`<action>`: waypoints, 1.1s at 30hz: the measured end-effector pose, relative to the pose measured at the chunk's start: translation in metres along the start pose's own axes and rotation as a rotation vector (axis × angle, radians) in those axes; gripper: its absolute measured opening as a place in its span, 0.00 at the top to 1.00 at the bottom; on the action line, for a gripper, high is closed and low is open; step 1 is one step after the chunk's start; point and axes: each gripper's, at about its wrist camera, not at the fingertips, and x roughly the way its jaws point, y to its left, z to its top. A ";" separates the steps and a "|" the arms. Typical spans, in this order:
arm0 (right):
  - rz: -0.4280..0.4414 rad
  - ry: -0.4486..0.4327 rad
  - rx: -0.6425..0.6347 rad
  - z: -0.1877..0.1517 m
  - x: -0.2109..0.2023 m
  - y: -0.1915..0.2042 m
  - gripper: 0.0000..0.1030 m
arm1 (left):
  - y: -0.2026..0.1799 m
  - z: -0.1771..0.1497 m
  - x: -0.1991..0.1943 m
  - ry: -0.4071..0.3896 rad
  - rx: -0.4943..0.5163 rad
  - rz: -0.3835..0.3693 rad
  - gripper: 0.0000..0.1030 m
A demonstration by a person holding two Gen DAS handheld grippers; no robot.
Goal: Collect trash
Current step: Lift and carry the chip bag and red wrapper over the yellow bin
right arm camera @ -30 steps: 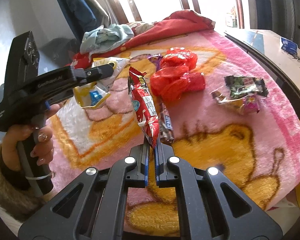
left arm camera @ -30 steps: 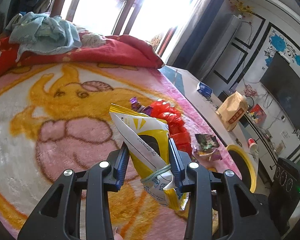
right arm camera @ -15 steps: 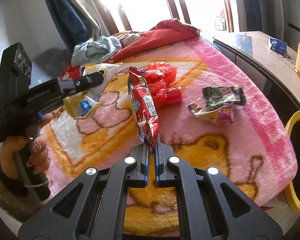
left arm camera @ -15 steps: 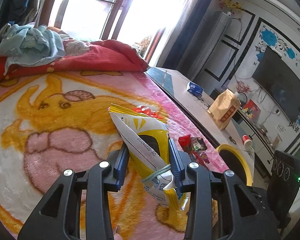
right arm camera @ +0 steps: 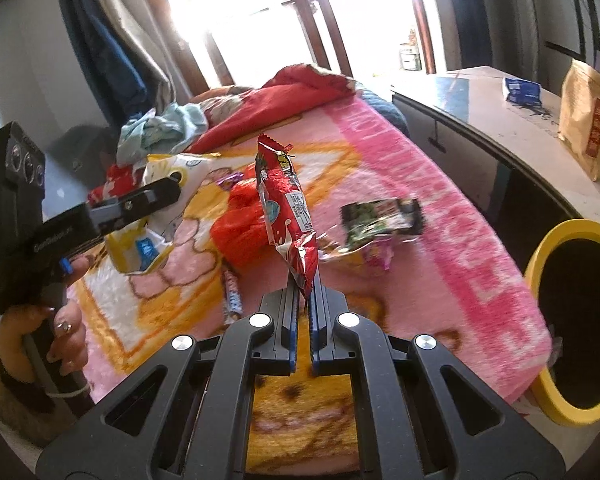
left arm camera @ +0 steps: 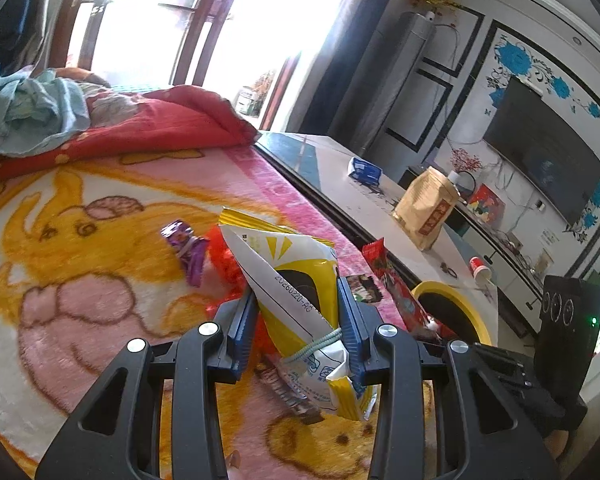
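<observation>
My left gripper is shut on a yellow-and-white snack bag, held up over the pink cartoon blanket. In the right wrist view that same left gripper shows at the left in a person's hand. My right gripper is shut on the lower corner of a red snack packet that stands upright. A yellow-rimmed dark bin stands on the floor beside the bed's edge, to the right of both grippers. On the blanket lie a red plastic bag, a green-and-black wrapper, a purple wrapper and a candy bar.
A long white table runs along the bed's right side with a brown paper bag, a blue pack and a red paper cup. A red quilt and pale blue clothes lie at the bed's far end.
Both grippers have carried their packets up and toward the bed's right edge. The yellow-rimmed bin has come further into both views. Neither grip has changed.
</observation>
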 end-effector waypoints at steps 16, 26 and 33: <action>-0.073 -0.056 0.066 0.011 -0.023 -0.040 0.98 | -0.038 0.003 0.022 0.017 0.068 -0.068 0.65; -0.129 -0.091 0.117 0.013 -0.037 -0.067 0.98 | -0.066 0.004 0.037 0.031 0.112 -0.118 0.65; -0.172 -0.121 0.157 0.014 -0.050 -0.087 0.98 | -0.088 0.001 0.048 0.045 0.148 -0.153 0.65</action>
